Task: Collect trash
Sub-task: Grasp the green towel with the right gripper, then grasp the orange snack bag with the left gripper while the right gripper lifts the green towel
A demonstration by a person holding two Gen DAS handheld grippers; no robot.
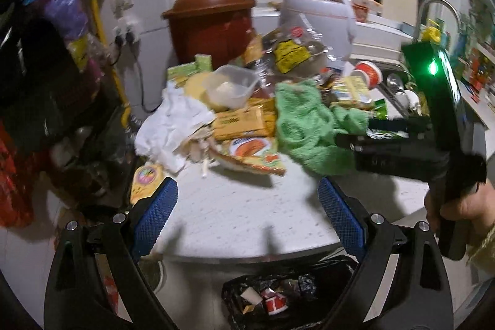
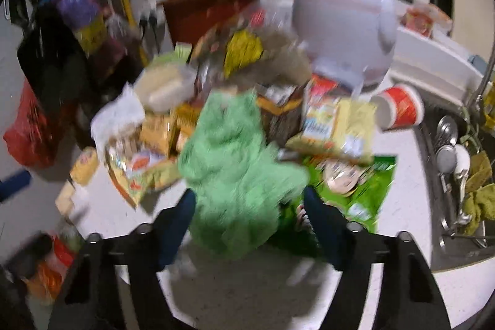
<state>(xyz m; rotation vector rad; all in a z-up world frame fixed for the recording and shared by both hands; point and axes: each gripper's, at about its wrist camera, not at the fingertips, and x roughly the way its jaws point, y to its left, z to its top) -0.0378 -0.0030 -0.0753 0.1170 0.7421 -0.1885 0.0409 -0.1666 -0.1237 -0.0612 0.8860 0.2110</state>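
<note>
A heap of trash lies on the white counter (image 1: pixel 235 215): crumpled white paper (image 1: pixel 173 126), yellow wrappers (image 1: pixel 244 122), a clear plastic tub (image 1: pixel 232 85), a tipped red paper cup (image 1: pixel 369 73) (image 2: pixel 399 107) and a green packet (image 2: pixel 368 187). A green cloth (image 1: pixel 303 119) (image 2: pixel 229 150) is spread over the heap's front. My left gripper (image 1: pixel 247 200) hangs open and empty over the counter's near edge. Below that edge stands a black-bagged bin (image 1: pixel 278 293) holding scraps. My right gripper (image 1: pixel 352 132) (image 2: pixel 250 218) is at the cloth, which lies between its fingers; the blur hides whether the pads press on it.
A brown lidded pot (image 1: pixel 210 17) and a white rice cooker (image 1: pixel 321 11) stand behind the heap. The sink (image 2: pixel 458 175) with spoons is at the right. Bags (image 1: pixel 62 20) hang at the left wall. A person's hand (image 1: pixel 458 206) grips the right tool.
</note>
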